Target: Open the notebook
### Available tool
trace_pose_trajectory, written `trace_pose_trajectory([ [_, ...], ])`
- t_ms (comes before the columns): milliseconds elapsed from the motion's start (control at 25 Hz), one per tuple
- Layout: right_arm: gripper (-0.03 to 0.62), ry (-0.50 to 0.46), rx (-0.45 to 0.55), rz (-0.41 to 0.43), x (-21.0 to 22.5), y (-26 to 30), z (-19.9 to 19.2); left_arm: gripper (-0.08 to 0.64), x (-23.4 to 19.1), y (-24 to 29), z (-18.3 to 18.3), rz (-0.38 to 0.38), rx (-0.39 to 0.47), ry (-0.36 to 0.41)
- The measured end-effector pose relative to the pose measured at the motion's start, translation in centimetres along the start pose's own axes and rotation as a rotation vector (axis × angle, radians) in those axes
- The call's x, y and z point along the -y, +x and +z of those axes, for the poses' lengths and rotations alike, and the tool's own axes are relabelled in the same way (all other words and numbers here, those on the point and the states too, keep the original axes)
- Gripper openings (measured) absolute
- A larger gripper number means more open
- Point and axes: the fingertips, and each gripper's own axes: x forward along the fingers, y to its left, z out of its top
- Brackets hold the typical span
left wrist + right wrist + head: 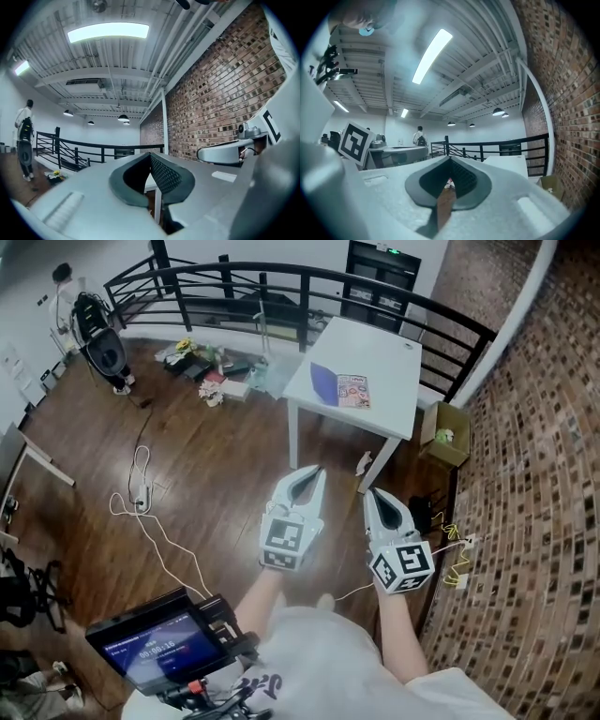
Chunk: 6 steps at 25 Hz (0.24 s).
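- Left gripper (313, 474): jaws clenched, nothing between them, pointing toward far table.
- Notebook (340, 388): flat on white table (394, 362), well apart from both grippers, far ahead and between their lines. Purple part left, printed part right. Long axis runs left-right.
- Right gripper (374, 495): clenched, empty.
- Judgement: left tips slightly nearer.

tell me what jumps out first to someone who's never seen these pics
In the head view, two white grippers fill the lower middle, the left gripper and right gripper side by side, both shut, pointing toward a white table ahead. On it lies a notebook, purple at its left and colourful at its right. A brick wall curves down the right side.
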Motion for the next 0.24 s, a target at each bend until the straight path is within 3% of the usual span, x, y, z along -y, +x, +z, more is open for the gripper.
trace_pose_trajectory([
  [240, -0.008, 0.005, -0.001, -0.012, -1.12, -0.02, -0.47, 0.018, -0.57, -0.82, -0.86, -0.021, -0.020, -0.005],
])
